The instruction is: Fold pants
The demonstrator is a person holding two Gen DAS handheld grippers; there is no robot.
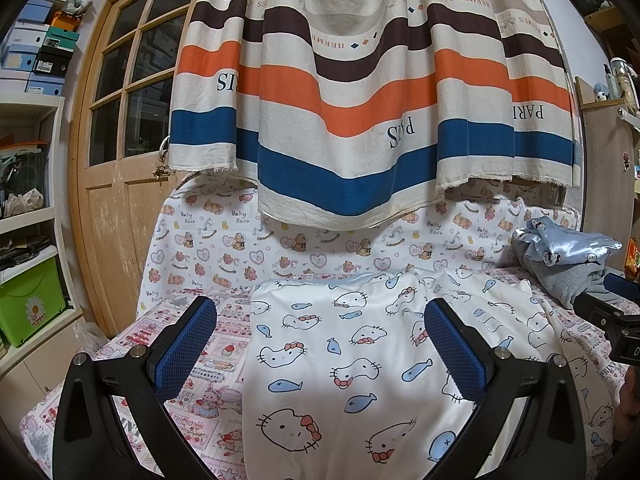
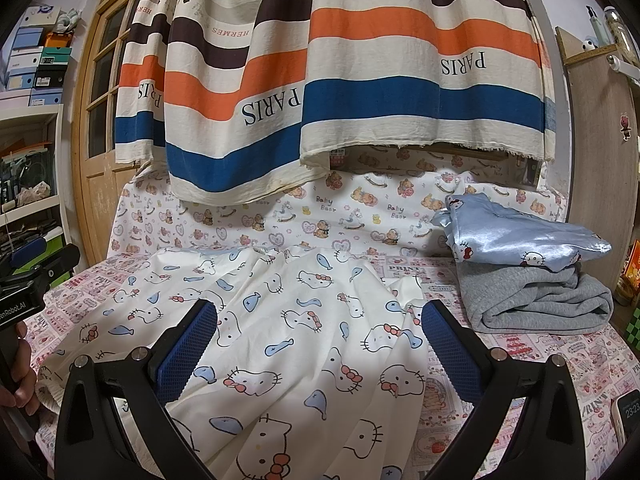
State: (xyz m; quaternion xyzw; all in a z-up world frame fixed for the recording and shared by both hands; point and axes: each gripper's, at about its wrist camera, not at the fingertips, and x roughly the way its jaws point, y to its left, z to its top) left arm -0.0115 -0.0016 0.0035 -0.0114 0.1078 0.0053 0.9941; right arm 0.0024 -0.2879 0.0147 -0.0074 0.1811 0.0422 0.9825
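Observation:
White pants [image 1: 360,360] printed with cat faces and blue fish lie spread flat on the pink-patterned table cover, legs toward me; they also show in the right wrist view [image 2: 280,340]. My left gripper [image 1: 320,344] is open and empty, hovering over the left leg of the pants. My right gripper [image 2: 320,344] is open and empty, hovering over the right leg. Each gripper's body shows at the edge of the other view: the right one [image 1: 612,312], the left one [image 2: 32,280].
A folded grey garment [image 2: 536,300] with a shiny light-blue one [image 2: 520,240] on top sits at the right. A striped curtain [image 2: 340,80] hangs behind. A phone [image 2: 626,416] lies at the right edge. A wooden door [image 1: 120,160] and shelves [image 1: 28,160] stand left.

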